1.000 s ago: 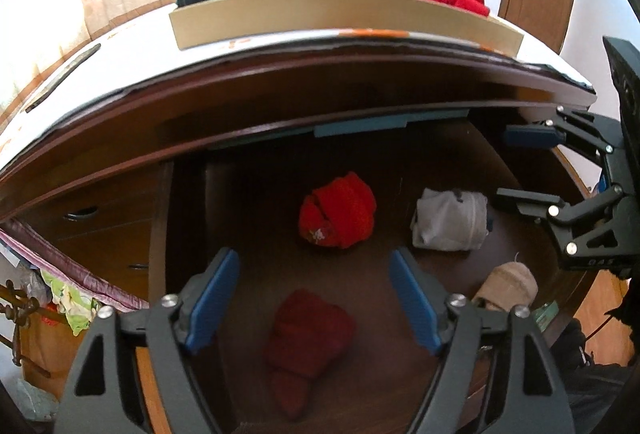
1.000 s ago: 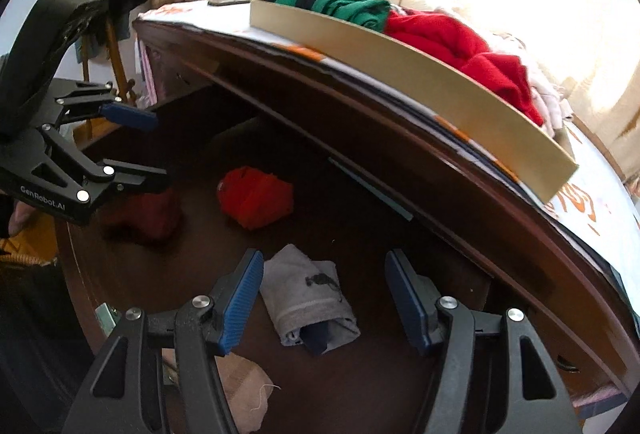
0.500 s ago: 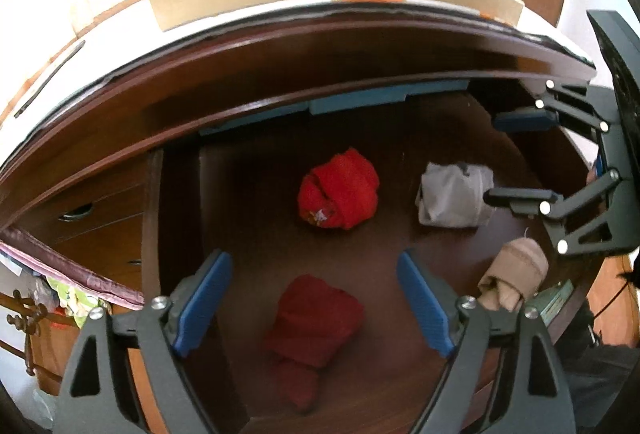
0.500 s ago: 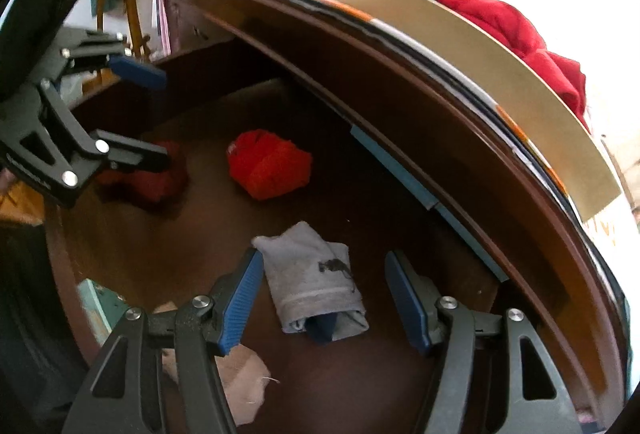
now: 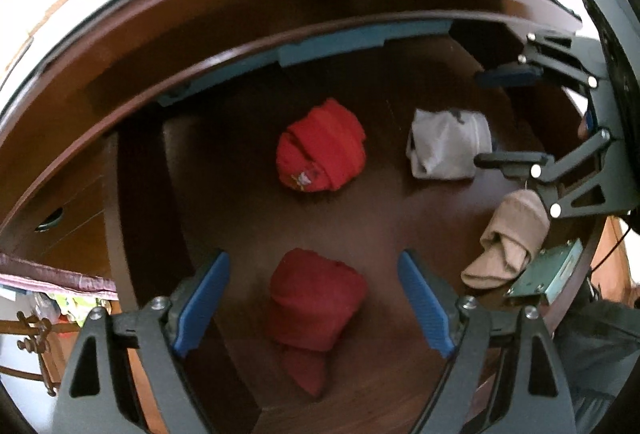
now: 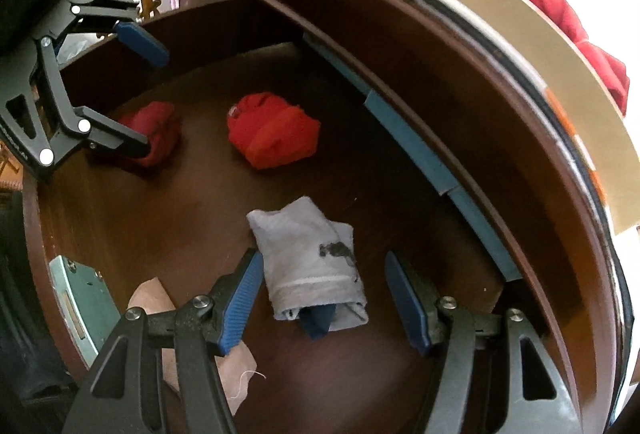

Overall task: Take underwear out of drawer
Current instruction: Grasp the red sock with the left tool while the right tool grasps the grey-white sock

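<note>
Currently: both grippers are down inside the open drawer (image 5: 224, 169), nothing gripped.
left gripper (image 5: 314, 302): jaws spread wide, straddling the dark red bundle (image 5: 316, 304), no contact visible.
right gripper (image 6: 324, 298): jaws spread, the grey-white bundle (image 6: 310, 266) between them, left pad just beside the cloth.
Other underwear: bright red bundle (image 5: 322, 149) at 12 o'clock from the dark red one; beige bundle (image 5: 506, 242) at 3 o'clock, near the drawer lock plate (image 5: 546, 272).
Handling: rolled cloth, likely light, soft and compressible; not fragile, not slippery.
Grip point: across the thick middle of the roll, so the folds pinch together; the loose tail at 6 o'clock would probably unroll it.
Risk: a shallow pinch may take one layer only.
</note>
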### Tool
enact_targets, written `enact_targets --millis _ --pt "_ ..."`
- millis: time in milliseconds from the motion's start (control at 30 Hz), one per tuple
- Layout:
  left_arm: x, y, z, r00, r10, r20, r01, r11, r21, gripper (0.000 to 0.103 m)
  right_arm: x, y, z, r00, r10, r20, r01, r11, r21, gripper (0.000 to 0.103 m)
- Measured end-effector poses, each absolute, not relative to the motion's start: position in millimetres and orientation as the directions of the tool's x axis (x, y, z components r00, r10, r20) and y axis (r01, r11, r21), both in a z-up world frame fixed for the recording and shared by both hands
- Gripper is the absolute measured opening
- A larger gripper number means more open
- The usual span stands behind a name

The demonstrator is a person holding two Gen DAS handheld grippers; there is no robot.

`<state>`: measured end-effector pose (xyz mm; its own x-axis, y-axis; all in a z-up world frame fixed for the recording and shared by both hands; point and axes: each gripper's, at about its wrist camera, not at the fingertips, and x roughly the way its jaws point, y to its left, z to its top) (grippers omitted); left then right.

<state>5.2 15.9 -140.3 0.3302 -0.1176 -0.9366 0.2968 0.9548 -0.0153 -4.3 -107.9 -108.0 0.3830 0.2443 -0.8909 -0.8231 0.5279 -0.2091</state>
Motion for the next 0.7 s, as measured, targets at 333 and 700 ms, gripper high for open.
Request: enact_targets --millis 333,700 --pt "16 2 -158 0.196 -0.082 -0.977 0.398 0.917 0.002 0.087 3 -97 -122 0.347 0.206 -0.915 -0.839 0.503 -0.205 0.065" --pt "24 -11 -171 0.125 -0.070 -0.990 0.457 0.890 -0.006 0.083 14 -83 -144 0.290 0.139 -0.947 -0.851 0.490 -0.189 0.065"
